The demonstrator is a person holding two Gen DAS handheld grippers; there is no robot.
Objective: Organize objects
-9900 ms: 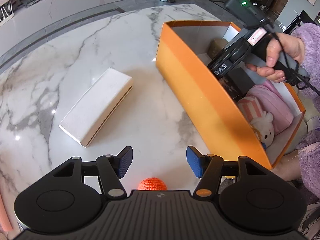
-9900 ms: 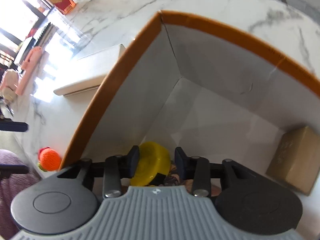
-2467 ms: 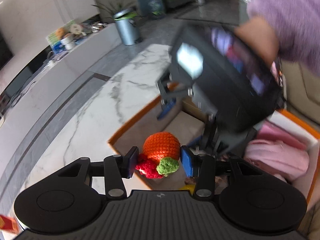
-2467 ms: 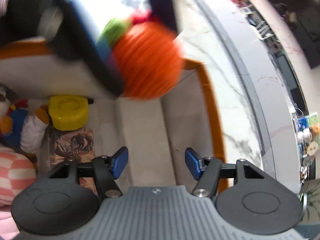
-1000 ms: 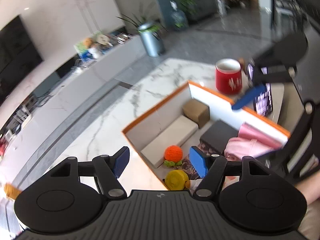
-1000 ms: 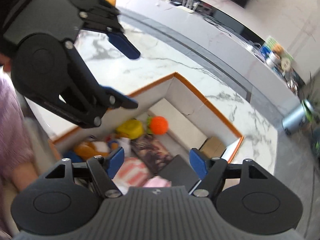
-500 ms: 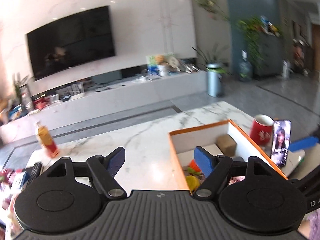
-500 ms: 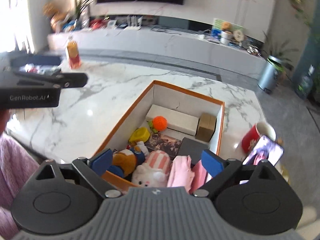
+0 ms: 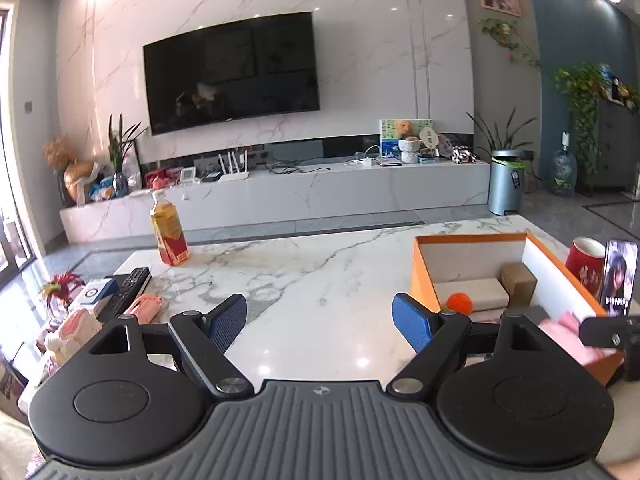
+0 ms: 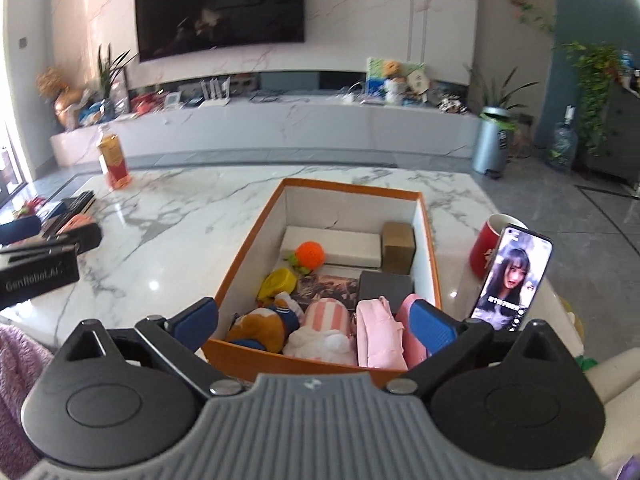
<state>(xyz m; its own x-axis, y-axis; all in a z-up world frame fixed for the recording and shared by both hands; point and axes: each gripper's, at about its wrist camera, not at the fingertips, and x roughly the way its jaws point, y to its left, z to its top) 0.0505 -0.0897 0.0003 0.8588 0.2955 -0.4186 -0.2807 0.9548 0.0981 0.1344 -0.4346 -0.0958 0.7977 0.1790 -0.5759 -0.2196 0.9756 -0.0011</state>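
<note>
An orange box (image 10: 234,266) with white inner walls stands on the marble table (image 10: 180,220). In it lie an orange knitted ball (image 10: 311,254), a white box (image 10: 344,246), a brown carton (image 10: 398,246), a yellow toy (image 10: 278,282), plush toys (image 10: 264,326), a dark box (image 10: 386,286) and pink cloth (image 10: 376,336). My right gripper (image 10: 314,322) is open and empty, held above the box's near edge. My left gripper (image 9: 320,320) is open and empty over the table, left of the orange box (image 9: 424,280); the orange knitted ball (image 9: 459,304) shows inside.
A tea bottle (image 9: 169,236) stands at the table's far left. A remote (image 9: 128,292), a pink item (image 9: 146,306) and small boxes lie at the left edge. A red mug (image 10: 490,246) and a propped phone (image 10: 510,278) stand right of the box.
Both grippers have pulled back and up from the box and now look level across the room. The orange ball stays in the box where the left gripper released it.
</note>
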